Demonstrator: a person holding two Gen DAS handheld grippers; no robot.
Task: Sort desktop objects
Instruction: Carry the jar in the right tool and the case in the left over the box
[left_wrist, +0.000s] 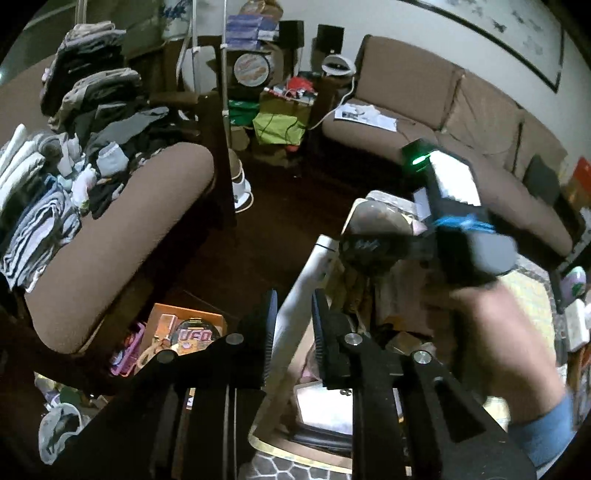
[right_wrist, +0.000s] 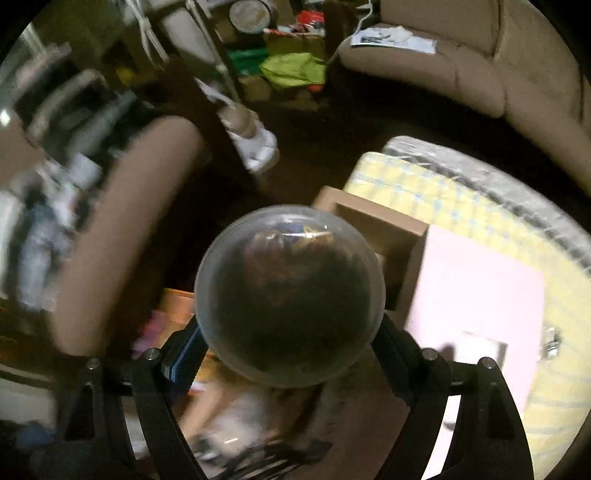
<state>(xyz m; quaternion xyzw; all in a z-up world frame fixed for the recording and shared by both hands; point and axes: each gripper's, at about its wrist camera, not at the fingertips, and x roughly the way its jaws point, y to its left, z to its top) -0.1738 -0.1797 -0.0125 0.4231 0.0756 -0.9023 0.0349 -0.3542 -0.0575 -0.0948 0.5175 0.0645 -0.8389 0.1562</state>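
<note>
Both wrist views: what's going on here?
A person is sorting clutter with two handheld grippers. The left gripper is clamped on a white tube. The right gripper holds a clear ball with something dark inside, over a cardboard box on the table.

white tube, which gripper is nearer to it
Left. The left gripper has the white tube between its fingers, seemingly clamped. The right gripper is farther up the left view, past the tube's far end, shut on a clear ball.
</note>
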